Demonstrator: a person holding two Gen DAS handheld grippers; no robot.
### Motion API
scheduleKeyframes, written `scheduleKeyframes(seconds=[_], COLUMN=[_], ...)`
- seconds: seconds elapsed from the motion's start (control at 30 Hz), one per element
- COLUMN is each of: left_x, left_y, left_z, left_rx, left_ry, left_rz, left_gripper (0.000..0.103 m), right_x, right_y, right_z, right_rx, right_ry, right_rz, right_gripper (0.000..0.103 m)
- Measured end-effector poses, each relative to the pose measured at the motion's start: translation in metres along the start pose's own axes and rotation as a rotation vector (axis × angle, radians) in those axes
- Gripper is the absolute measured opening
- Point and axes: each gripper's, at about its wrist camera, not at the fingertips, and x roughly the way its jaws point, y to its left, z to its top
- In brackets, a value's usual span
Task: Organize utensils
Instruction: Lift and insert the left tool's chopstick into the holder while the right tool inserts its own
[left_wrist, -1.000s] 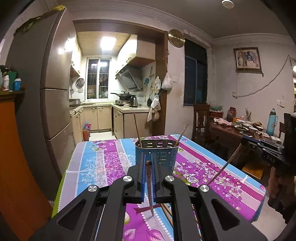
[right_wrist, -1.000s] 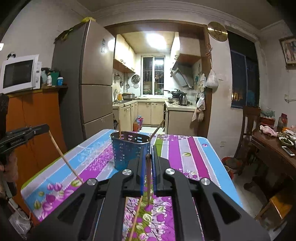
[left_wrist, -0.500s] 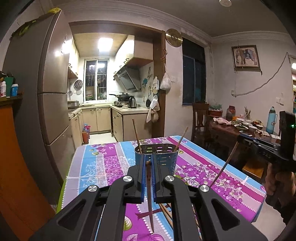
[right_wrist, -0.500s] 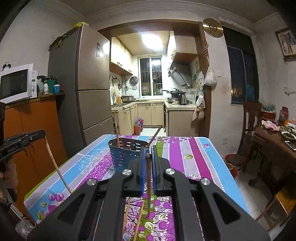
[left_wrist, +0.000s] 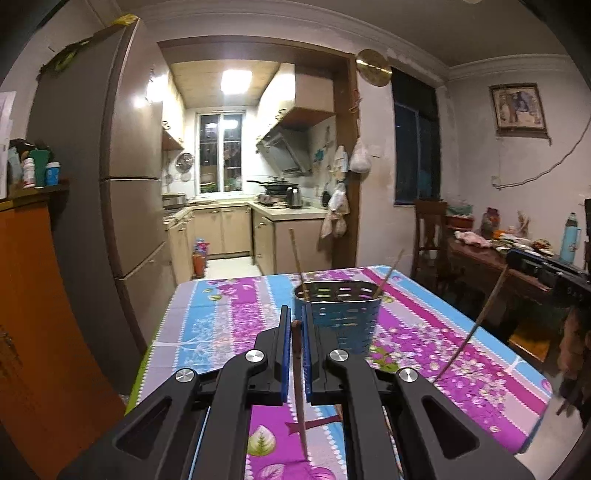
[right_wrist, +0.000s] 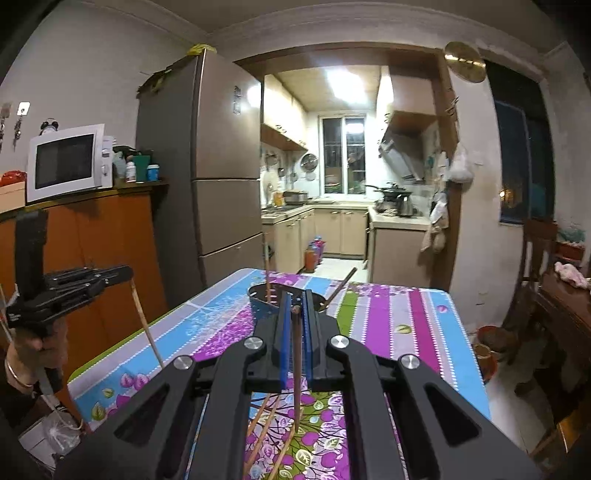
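A blue perforated utensil holder (left_wrist: 341, 314) stands on the flowered tablecloth (left_wrist: 221, 317) with two chopsticks leaning in it. My left gripper (left_wrist: 295, 323) is shut on a chopstick (left_wrist: 300, 387) that hangs down towards the cloth, just left of and before the holder. My right gripper (right_wrist: 295, 308) is likewise shut on a chopstick (right_wrist: 296, 369) hanging tip down; the holder (right_wrist: 260, 302) sits behind its fingers, partly hidden. Each view shows the other gripper off to the side, the right gripper (left_wrist: 517, 258) and the left gripper (right_wrist: 125, 275), with its slanting stick. Loose chopsticks (right_wrist: 266, 424) lie on the cloth below.
A tall fridge (left_wrist: 122, 184) and an orange cabinet (right_wrist: 110, 236) with a microwave (right_wrist: 66, 162) stand left of the table. A dark wooden side table (left_wrist: 491, 258) with bottles and dishes and a chair (left_wrist: 430, 236) are on the right. A kitchen lies beyond.
Both views have swung a little to the left, so the holder sits further right in the left wrist view. The right gripper has risen slightly. Both grips are unchanged.
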Motion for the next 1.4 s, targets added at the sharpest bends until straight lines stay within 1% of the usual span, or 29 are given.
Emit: scheduleKeyframes(seconds=[0.2, 0.33, 0.57, 0.9, 1.0, 1.07, 1.17, 1.27, 1.37, 1.4], left_x=[-0.001, -0.004, -0.008, -0.004, -0.001, 0.002, 0.006, 0.010, 0.022, 0.026], left_y=[0.010, 0.014, 0.017, 0.008, 0.004, 0.000, -0.009, -0.020, -0.029, -0.031], left_z=[0.009, 0.012, 0.020, 0.032, 0.038, 0.048, 0.072, 0.104, 0.135, 0.141], left_rx=[-0.026, -0.011, -0.011, -0.013, -0.018, -0.023, -0.019, 0.004, 0.008, 0.009], left_ry=[0.000, -0.011, -0.033, -0.073, -0.091, -0.111, -0.166, -0.258, -0.331, -0.344], left_rz=[0.036, 0.045, 0.026, -0.015, -0.026, -0.036, -0.049, -0.037, -0.026, -0.025], left_gripper=[0.007, 0.007, 0.007, 0.007, 0.007, 0.007, 0.007, 0.007, 0.007, 0.007], right_x=[0.011, 0.015, 0.017, 0.030, 0.033, 0.034, 0.034, 0.035, 0.037, 0.037], right_y=[0.003, 0.008, 0.014, 0.014, 0.013, 0.012, 0.008, 0.004, -0.002, -0.004], right_z=[0.003, 0.006, 0.010, 0.015, 0.020, 0.024, 0.040, 0.069, 0.094, 0.103], right_rx=[-0.010, -0.010, -0.016, -0.006, -0.003, -0.002, 0.001, 0.009, 0.023, 0.026], right_ry=[0.036, 0.041, 0.042, 0.058, 0.051, 0.036, -0.005, -0.071, -0.122, -0.144], right_rz=[0.049, 0.066, 0.079, 0.093, 0.093, 0.093, 0.092, 0.088, 0.092, 0.090], right_gripper=[0.005, 0.005, 0.005, 0.005, 0.005, 0.005, 0.005, 0.005, 0.005, 0.005])
